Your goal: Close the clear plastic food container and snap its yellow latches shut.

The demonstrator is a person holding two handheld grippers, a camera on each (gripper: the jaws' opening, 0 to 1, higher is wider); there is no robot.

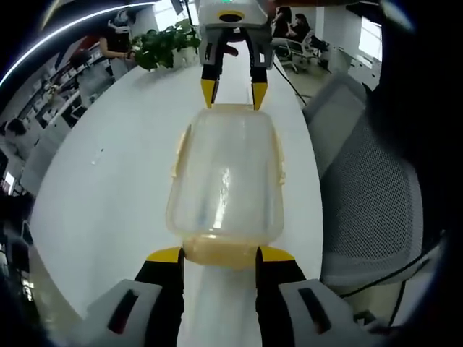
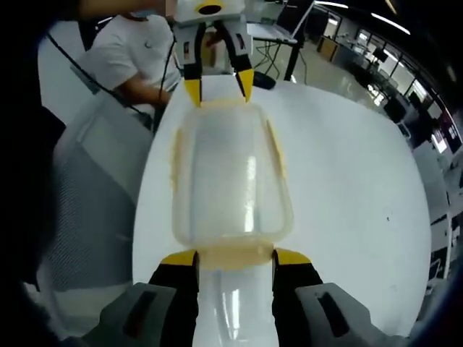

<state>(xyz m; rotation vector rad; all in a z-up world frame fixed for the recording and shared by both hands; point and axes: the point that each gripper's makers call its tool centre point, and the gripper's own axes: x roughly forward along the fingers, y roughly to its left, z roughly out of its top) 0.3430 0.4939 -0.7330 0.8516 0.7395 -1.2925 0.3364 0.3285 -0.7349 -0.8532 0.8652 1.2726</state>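
long white surface [image 1: 108,188], clear plastic container [image 1: 226,177] with yellow latches lying lengthwise on it, potted green plant [image 1: 168,45] at its far end

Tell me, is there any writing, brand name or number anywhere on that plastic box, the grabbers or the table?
None can be read: the clear container with its yellow latches, both grippers, left and right, and the white table bear no legible text.

Clear plastic food container with yellow latches [image 1: 226,177] sits centre frame on the white table [image 1: 94,195], between the left gripper [image 1: 218,254] at bottom and the right gripper [image 1: 233,92] at top. Grey mesh chair [image 1: 369,210] stands at right; potted green plant [image 1: 163,47] stands upper left on the table.
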